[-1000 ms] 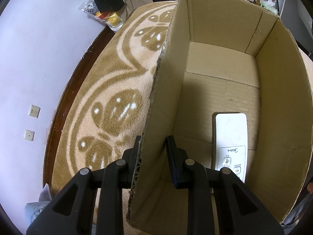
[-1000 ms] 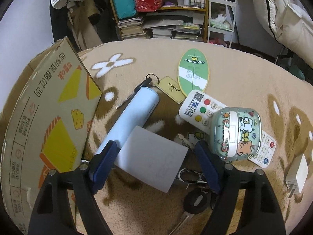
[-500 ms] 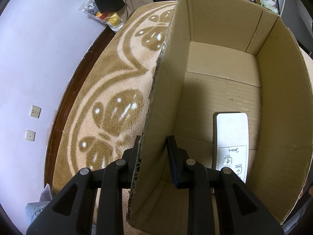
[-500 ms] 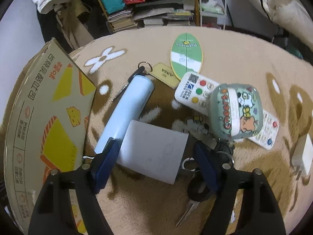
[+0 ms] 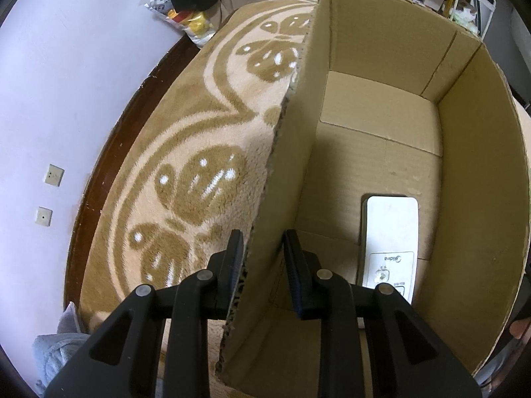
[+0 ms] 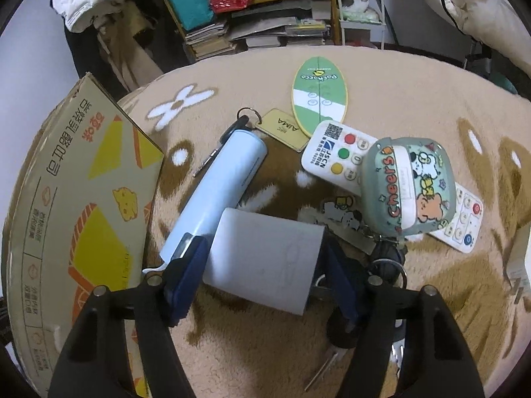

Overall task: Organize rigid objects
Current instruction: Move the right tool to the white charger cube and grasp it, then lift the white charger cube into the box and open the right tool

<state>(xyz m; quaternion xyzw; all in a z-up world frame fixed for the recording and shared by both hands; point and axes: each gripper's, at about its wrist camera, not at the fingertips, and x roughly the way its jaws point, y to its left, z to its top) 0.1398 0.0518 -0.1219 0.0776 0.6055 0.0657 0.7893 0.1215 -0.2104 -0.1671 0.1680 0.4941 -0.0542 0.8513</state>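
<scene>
My left gripper (image 5: 264, 258) is shut on the left wall of an open cardboard box (image 5: 292, 152), one finger outside and one inside. A white remote (image 5: 390, 242) lies flat on the box floor. In the right wrist view, my right gripper (image 6: 262, 268) holds a flat grey-white rectangular block (image 6: 262, 258), with a blue pad pressed against each of its side edges. Beside the block lie a light blue cylinder (image 6: 232, 179) and a green cartoon case (image 6: 408, 185). The printed outer side of the box (image 6: 83, 199) stands to the left.
On the beige patterned rug (image 6: 398, 93) lie a green oval tag (image 6: 318, 99), a gold key tag (image 6: 282, 129), a white remote with coloured buttons (image 6: 338, 152), keys (image 6: 385, 265) and a white plug (image 6: 517, 258). Cluttered shelves (image 6: 265, 16) stand behind.
The right gripper's fingers have closed in from a wider stance until both pads touch the grey-white block. The left gripper and the box have not moved.
</scene>
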